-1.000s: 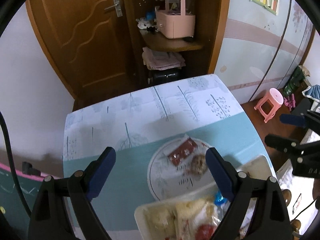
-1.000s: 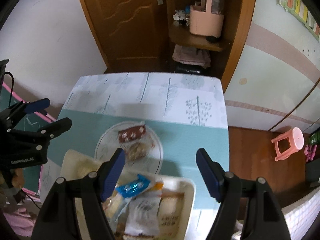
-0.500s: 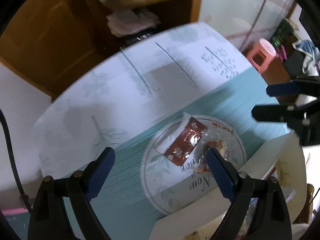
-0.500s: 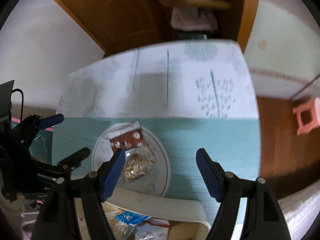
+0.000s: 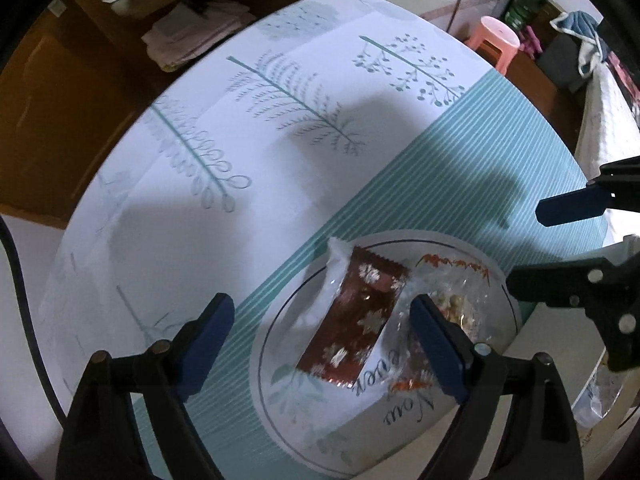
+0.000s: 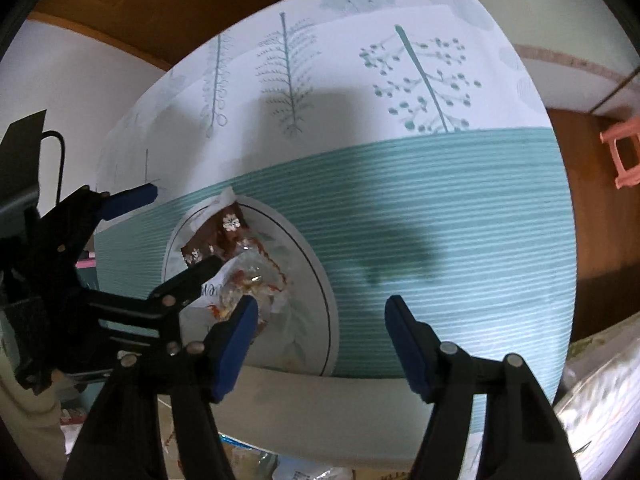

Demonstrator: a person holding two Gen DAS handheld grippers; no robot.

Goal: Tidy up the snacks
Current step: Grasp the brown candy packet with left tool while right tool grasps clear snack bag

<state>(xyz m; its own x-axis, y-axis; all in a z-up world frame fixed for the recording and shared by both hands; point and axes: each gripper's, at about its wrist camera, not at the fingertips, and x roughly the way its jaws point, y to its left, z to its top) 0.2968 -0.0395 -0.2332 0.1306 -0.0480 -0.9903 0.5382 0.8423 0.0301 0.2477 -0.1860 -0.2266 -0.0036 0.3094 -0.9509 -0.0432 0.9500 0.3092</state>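
Two snacks are on the plate [image 5: 280,384] already: a red-brown packet [image 5: 356,320] lying flat, and a clear bag of nuts or similar [image 5: 460,304] just beside it, partly overlapping. Plate sits on the teal-striped part of the bench [image 5: 280,152]. So some sorting looks done, but the white tray [image 6: 320,404] at the near edge has more wrapped snacks in it, only glimpsed along the bottom of the right view, so there's prob. plenty left.

Left claw [image 5: 324,344]: wide open, jaws have just been closing a bit, nothing gripped. It hangs over the plate w/ the red-brown packet between the jaws but not pinched; its right finger sits in front of the clear bag.

Right claw [image 6: 318,344]: partly open, also just been narrowing, empty. It's over the plate edge and bare cloth, w/ the tray rim under it.

Around: pink stool [image 5: 498,40] on the floor, shelf w/ folded cloth [image 5: 196,28] behind the bench, bedding at the right edge. Main crowding is the two claws themselves, close together over the one plate; far half of the bench carries nothing.
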